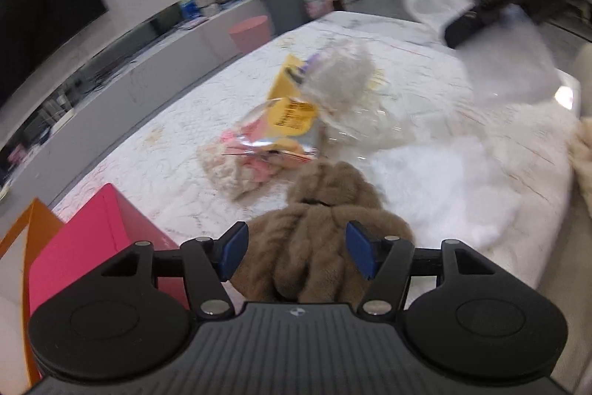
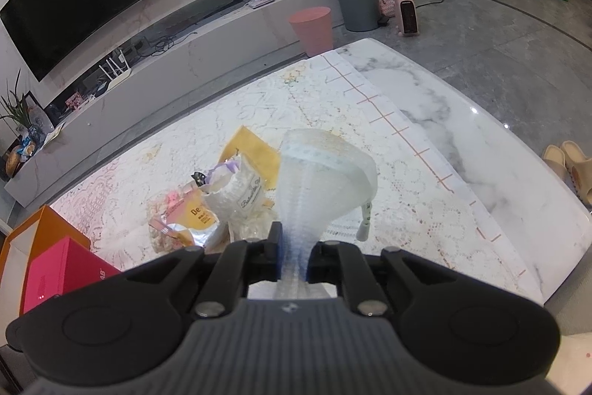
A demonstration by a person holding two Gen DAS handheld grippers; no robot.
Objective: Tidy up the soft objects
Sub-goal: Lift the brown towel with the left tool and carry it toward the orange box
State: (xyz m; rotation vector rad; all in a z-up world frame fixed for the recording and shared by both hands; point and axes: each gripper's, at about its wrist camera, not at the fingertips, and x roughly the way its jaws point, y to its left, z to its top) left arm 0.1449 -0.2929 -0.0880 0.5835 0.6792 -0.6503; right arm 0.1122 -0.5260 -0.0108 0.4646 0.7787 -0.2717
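Left wrist view: the left gripper (image 1: 296, 252) hangs with jaws spread wide above a brown furry plush garment (image 1: 318, 232) lying on the white lace-covered table (image 1: 166, 121), its blue pads clear of the fur. Beyond lie crinkly clear packets with yellow labels (image 1: 285, 124); a pink box (image 1: 96, 247) sits at left. Right wrist view: the right gripper (image 2: 294, 256) pinches a pale, translucent mesh pouch (image 2: 318, 180), lifted above the table near the packets.

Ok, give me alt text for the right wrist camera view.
The right gripper is shut on a sheer white mesh bag, held above a lace-covered marble table. Behind it lies a pile of packaged soft items, with a pink box at the left edge.
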